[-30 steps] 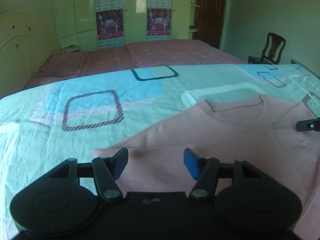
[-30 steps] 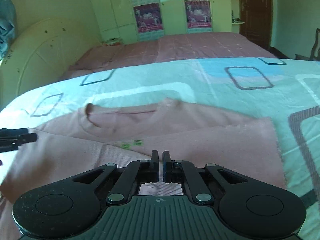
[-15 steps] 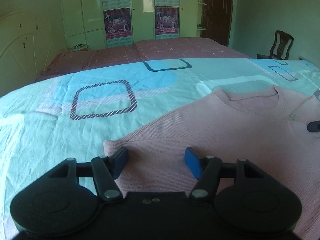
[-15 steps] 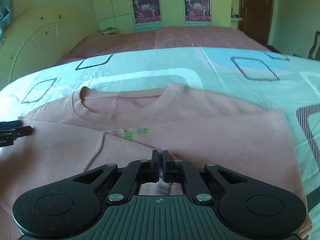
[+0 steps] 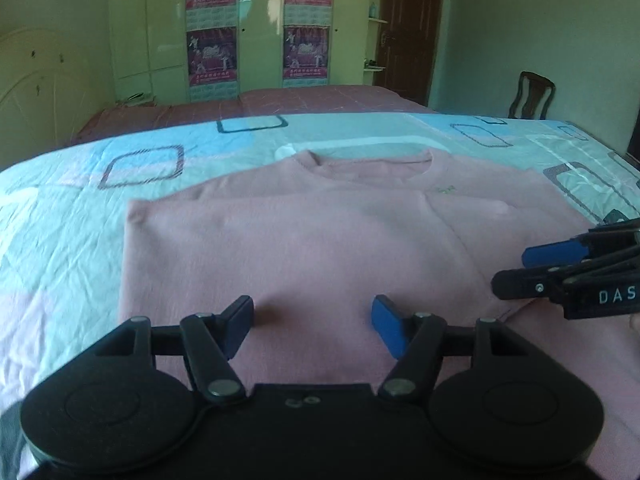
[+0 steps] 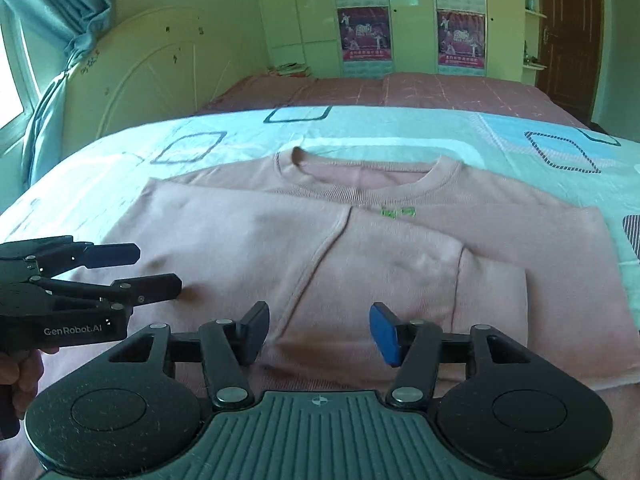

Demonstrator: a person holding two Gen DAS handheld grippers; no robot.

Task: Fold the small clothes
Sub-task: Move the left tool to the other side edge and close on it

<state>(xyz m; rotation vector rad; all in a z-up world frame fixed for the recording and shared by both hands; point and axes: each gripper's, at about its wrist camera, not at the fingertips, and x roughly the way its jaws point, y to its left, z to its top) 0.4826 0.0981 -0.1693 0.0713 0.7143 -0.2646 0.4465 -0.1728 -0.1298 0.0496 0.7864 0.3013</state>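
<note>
My right claw [image 6: 318,330] is opening, its pads spread with only pink fabric beneath them and nothing pinched, and my left claw [image 5: 312,330] hangs about as wide, also gripping nothing. The pink sweatshirt [image 6: 400,264] lies flat on the bed [image 6: 120,168] near its front edge, sleeves folded in over the chest, neckline toward the far edge

In front of me the bed [image 5: 60,240] wears a pale blue sheet [image 6: 400,132] printed with dark-outlined squares. Flat on that sheet lies a pink sweatshirt [image 5: 320,240], collar toward the far side, both sleeves folded across its front.
</note>
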